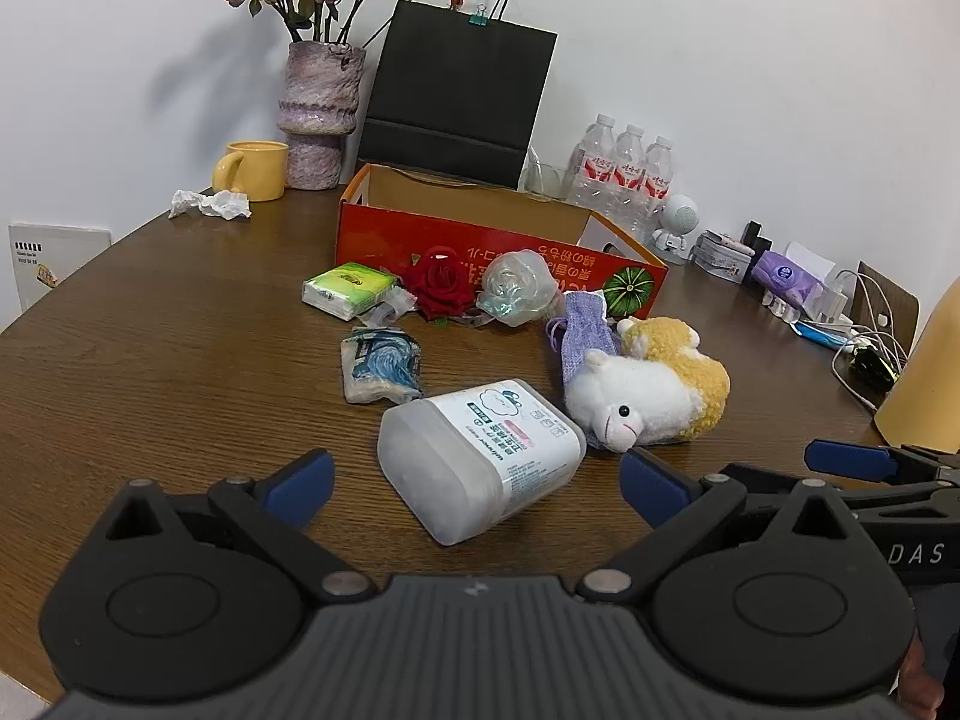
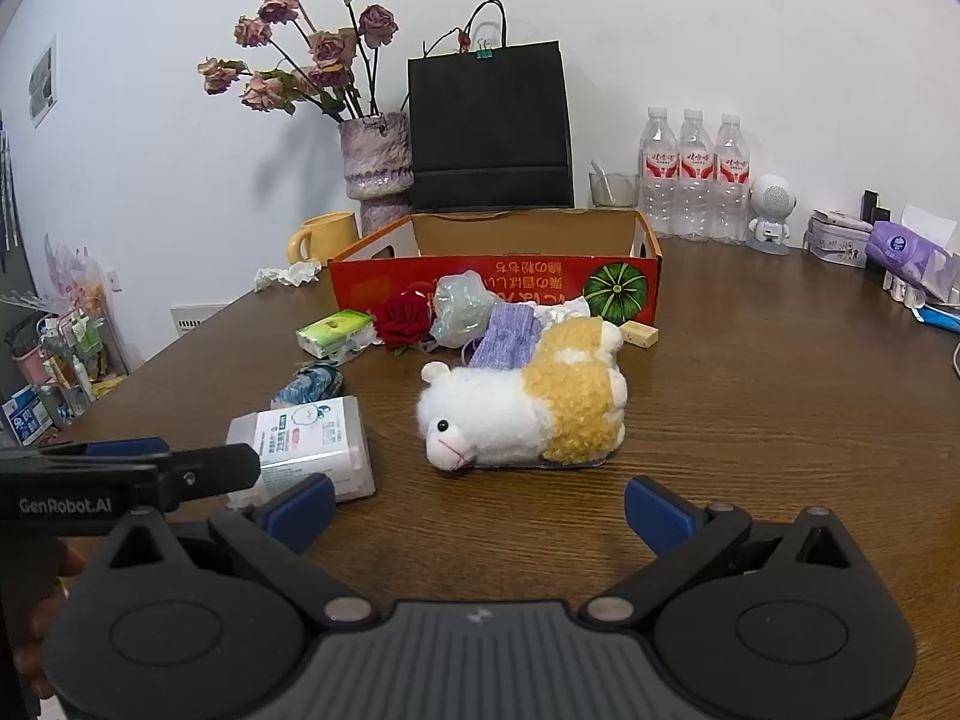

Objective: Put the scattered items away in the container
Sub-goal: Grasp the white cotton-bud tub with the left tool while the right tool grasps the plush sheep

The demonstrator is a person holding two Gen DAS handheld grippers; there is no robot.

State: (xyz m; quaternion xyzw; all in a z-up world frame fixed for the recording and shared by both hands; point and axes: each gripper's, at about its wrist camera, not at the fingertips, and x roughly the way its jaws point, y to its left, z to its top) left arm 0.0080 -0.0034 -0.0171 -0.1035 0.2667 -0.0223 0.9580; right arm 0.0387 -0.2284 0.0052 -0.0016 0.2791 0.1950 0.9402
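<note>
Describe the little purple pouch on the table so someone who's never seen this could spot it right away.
Find the open red cardboard box on the round wooden table. In front of it lies a white-and-yellow plush sheep; the knitted lilac drawstring pouch lies between them, the only purple knit among the clutter.

Open red cardboard box (image 2: 480,285) with pumpkin print, far side of table. Just before its front wall: green tissue pack (image 2: 333,331), red rose (image 2: 403,317), crumpled clear wrap (image 2: 462,306), purple knit pouch (image 2: 507,342). Nearer: white-and-yellow plush sheep (image 2: 522,411) on its side; frosted plastic jar (image 1: 480,456) lying flat; blue crumpled packet (image 1: 381,366) beside it.
</note>
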